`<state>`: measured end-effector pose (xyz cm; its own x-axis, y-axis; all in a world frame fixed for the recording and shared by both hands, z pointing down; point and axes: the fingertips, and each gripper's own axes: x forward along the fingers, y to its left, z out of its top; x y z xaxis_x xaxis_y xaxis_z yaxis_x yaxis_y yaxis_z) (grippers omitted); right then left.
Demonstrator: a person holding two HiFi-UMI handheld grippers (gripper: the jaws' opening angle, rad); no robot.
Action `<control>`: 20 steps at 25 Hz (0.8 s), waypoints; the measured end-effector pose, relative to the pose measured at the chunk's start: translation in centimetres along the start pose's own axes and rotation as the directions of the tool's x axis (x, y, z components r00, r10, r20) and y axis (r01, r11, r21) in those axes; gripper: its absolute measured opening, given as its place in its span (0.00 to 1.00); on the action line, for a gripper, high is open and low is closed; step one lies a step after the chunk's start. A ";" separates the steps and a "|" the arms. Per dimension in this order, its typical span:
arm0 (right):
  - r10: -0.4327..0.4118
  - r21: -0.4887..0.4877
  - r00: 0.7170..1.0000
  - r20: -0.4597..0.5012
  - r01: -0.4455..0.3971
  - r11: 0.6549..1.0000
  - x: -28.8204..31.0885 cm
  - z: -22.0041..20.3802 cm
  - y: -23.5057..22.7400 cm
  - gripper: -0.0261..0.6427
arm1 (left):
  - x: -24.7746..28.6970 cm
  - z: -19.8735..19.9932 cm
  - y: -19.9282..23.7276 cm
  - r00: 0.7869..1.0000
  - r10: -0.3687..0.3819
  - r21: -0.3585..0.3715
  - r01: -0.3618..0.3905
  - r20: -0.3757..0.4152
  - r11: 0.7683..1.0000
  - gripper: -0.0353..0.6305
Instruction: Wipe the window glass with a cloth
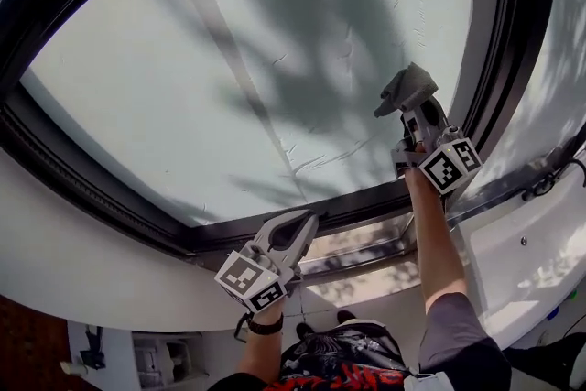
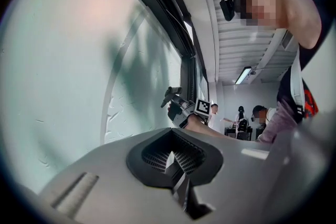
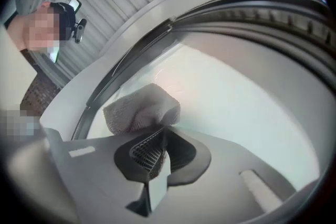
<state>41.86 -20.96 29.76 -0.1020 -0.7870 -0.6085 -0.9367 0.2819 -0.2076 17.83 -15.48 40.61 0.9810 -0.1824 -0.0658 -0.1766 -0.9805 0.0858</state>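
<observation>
1. Wiping looks to be the step in hand. My right tongs point(image 1: 408, 112) are clamped on the grey cloth point(image 1: 407, 90), which is held up at the window glass point(image 1: 229, 59) near the right side of the window frame point(image 1: 92, 188). I cannot confirm contact.
2. My left tongs point(image 1: 305, 222) are closed on nothing, low by the frame's bottom rail.
3. The next move calls for pressing the cloth flat and sweeping it away from the frame's right side.
4. Inside the frame the glass is pale, with leaf shadows point(image 1: 348, 41) and faint streaks point(image 1: 316, 162). Along the frame, indoors, I see a ceiling light point(image 2: 242, 75) and people point(image 2: 241, 118) well off.

Part of cloth point(image 3: 140, 108) inside right tool point(image 3: 160, 136)
</observation>
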 end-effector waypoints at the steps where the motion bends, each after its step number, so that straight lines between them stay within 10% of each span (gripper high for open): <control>1: 0.042 -0.011 0.999 -0.015 -0.042 0.999 0.9 -1.0 2.1 0.06 | -0.8 0.2 0.4 1.000 0.013 0.002 -0.013 0.004 1.000 0.05; 9: 0.333 0.109 0.938 -0.094 -0.323 0.940 7.2 -12.2 19.2 0.06 | -10.9 1.6 5.1 0.976 0.205 0.006 -0.206 0.074 0.979 0.05; 20: 0.571 0.300 0.787 -0.232 -0.501 0.812 13.4 -28.3 38.5 0.06 | -28.5 3.6 10.0 0.847 0.503 -0.032 -0.506 0.172 0.862 0.05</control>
<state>-5.04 -36.18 35.25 -0.6929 -0.5860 -0.4201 -0.6093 0.7874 -0.0934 -12.23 -20.38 39.75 0.7284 -0.6601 -0.1834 -0.6456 -0.7509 0.1387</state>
